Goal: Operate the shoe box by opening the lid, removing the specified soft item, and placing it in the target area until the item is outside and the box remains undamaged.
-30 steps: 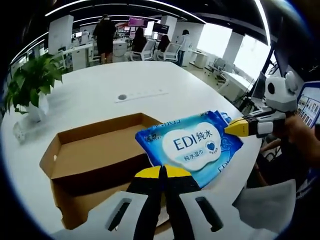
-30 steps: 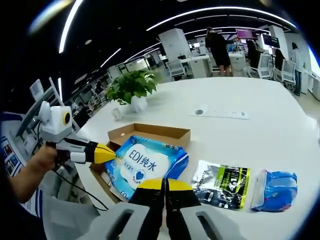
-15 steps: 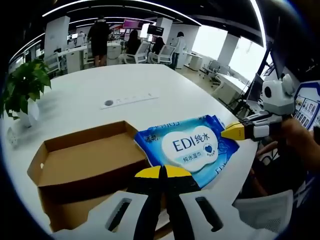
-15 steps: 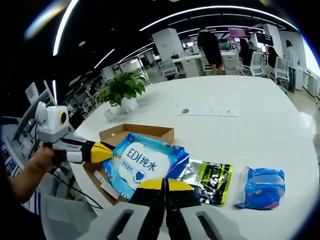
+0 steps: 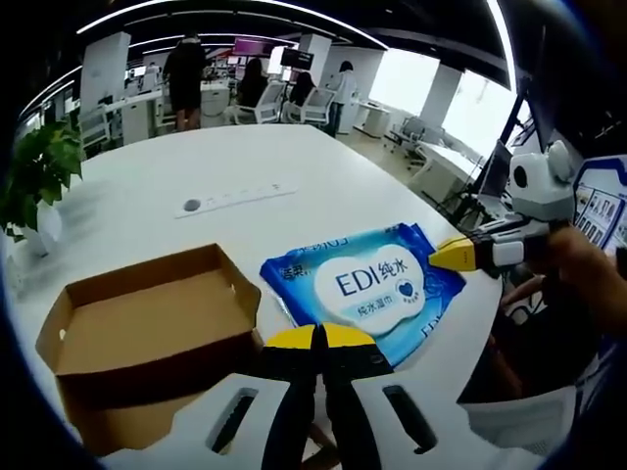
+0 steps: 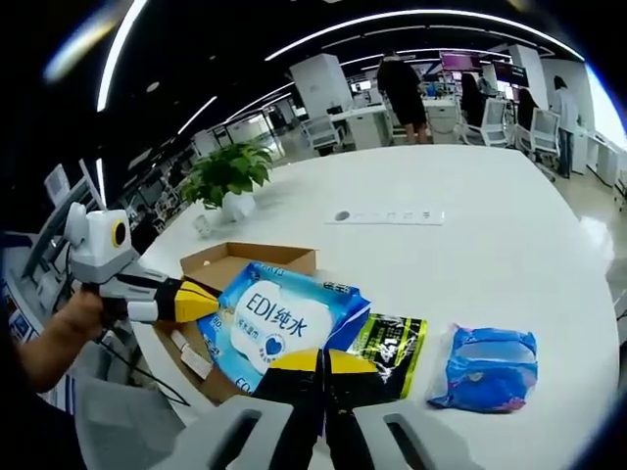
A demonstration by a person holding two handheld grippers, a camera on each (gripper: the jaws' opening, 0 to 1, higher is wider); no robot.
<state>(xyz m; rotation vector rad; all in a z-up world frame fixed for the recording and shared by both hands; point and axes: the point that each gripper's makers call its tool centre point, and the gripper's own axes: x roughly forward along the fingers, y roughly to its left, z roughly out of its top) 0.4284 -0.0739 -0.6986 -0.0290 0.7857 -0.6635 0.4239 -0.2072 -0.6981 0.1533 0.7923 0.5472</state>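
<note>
Beside wipes pack (image 6: 277, 320), black-green pouch (image 6: 390, 345), blue packet (image 6: 485, 366), potted plant (image 6: 221, 174)

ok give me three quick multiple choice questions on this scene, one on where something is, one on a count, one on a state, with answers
1. Where does the potted plant stand?
A. on the table beyond the box
B. inside the box
C. on the wipes pack

2. How many packets lie on the table beside the blue wipes pack?
A. none
B. two
C. five

3. What state is the cardboard box in?
A. taped shut
B. crushed flat
C. open

Answers: 1 A, it sits on the white table past the box. 2 B, a black and green packet and a blue packet. 3 C, its bare inside shows.
</note>
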